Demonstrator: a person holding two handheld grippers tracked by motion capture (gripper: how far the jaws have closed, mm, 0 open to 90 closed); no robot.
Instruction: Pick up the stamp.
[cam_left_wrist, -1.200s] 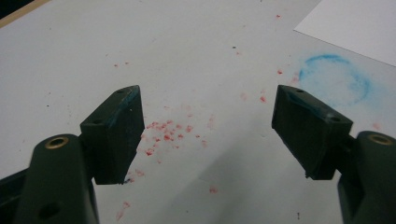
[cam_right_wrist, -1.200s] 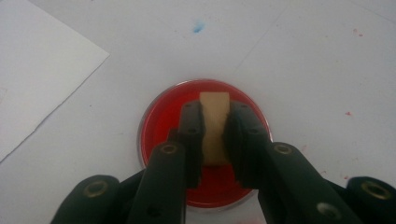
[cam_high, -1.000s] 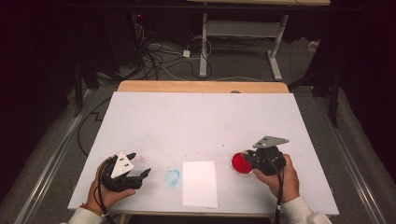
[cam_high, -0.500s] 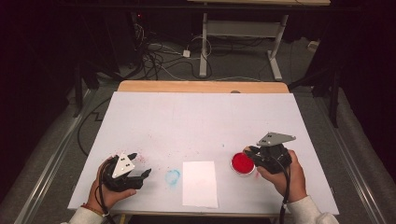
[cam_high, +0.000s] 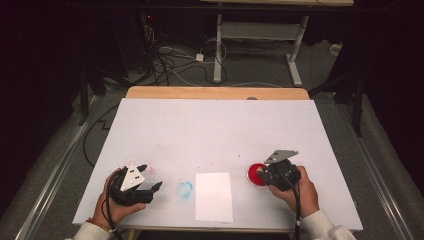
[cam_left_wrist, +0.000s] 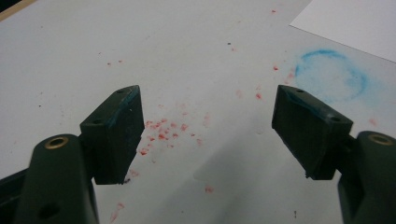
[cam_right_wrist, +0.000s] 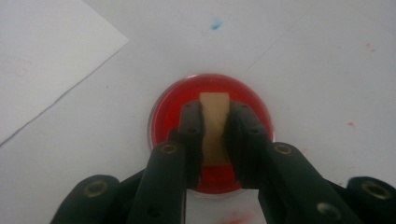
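A round dish of red paint (cam_high: 256, 174) (cam_right_wrist: 210, 126) sits on the white table near its front right. My right gripper (cam_high: 264, 175) (cam_right_wrist: 215, 126) is shut on a small tan wooden block (cam_right_wrist: 215, 123), held over the red dish with its far end above the paint. Whether the block touches the paint I cannot tell. My left gripper (cam_high: 150, 176) (cam_left_wrist: 208, 130) rests at the front left, jaws wide open with nothing between them, above a scatter of red specks (cam_left_wrist: 163, 130). A white sheet of paper (cam_high: 214, 196) (cam_right_wrist: 42, 56) lies between the two grippers.
A faint blue ring stain (cam_high: 184, 189) (cam_left_wrist: 331, 74) marks the table left of the paper. The white tabletop (cam_high: 215, 130) ends in a wooden strip (cam_high: 215, 93) at the back. Cables and a desk frame (cam_high: 260, 45) stand on the floor beyond.
My right gripper with the block shifted right and up off the dish, then came back down over it. The left gripper has stayed put.
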